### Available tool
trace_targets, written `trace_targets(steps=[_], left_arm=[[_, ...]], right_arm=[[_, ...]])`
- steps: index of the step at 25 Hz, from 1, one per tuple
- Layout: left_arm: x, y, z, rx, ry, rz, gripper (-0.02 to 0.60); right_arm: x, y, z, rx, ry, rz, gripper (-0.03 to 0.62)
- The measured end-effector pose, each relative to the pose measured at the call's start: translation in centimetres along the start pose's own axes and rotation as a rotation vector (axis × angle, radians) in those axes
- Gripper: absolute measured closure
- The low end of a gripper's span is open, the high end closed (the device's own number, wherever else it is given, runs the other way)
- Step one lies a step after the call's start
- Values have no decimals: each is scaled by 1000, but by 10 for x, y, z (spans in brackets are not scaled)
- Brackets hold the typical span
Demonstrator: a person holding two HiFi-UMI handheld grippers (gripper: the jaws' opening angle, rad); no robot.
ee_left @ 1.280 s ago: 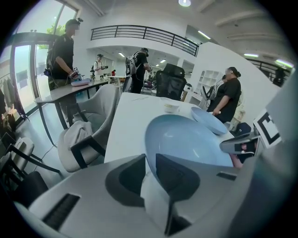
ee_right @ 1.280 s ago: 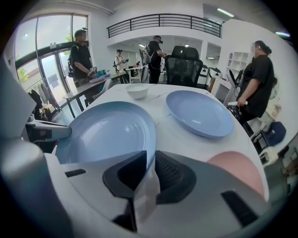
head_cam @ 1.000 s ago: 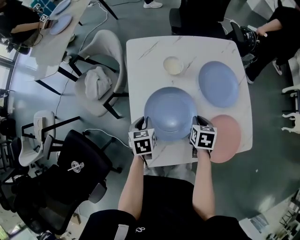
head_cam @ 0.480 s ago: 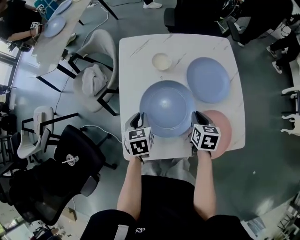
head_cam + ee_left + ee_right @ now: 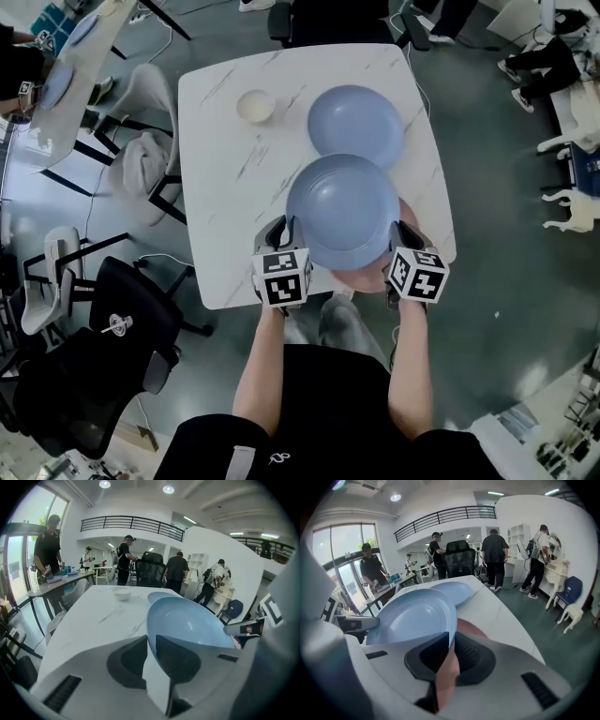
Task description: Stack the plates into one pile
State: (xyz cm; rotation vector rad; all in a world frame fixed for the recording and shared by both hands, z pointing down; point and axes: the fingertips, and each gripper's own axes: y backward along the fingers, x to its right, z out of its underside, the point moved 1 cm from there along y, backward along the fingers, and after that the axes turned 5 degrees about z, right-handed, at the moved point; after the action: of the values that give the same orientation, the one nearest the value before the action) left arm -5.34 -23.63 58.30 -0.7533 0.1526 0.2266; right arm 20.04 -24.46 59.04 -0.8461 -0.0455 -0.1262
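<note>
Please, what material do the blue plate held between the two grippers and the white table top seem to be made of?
The blue plate is probably glazed ceramic, possibly melamine. It is a smooth, even pale blue with a soft sheen and a thin rim. The table top is white with thin grey veins, so it is marble or a marble-look laminate. The pictures do not settle which.

Head view looks steeply down on the table; 2 close gripper views share the held plate.

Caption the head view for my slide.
Left gripper and right gripper hold a blue plate by its rim over the pink plate on the table.
</note>
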Motion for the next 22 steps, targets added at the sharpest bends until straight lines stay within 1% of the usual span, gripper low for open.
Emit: trace_targets(steps=[4, 6, 12, 16, 22], left_arm=[[36, -5, 11, -20, -56, 12, 508], [46, -7, 17, -26, -69, 9, 508], [65, -9, 34, -48, -102, -36, 511], [71, -8, 44, -57, -91, -57, 512], [77, -10, 58, -73, -65, -75, 508]], right_arm=[[34, 17, 18, -7, -16, 16, 545], [44, 21, 24, -8, -23, 10, 545], [62, 28, 45, -35, 0, -19, 536], [68, 29, 54, -37, 17, -47, 530], [75, 26, 58, -25, 65, -34, 526]])
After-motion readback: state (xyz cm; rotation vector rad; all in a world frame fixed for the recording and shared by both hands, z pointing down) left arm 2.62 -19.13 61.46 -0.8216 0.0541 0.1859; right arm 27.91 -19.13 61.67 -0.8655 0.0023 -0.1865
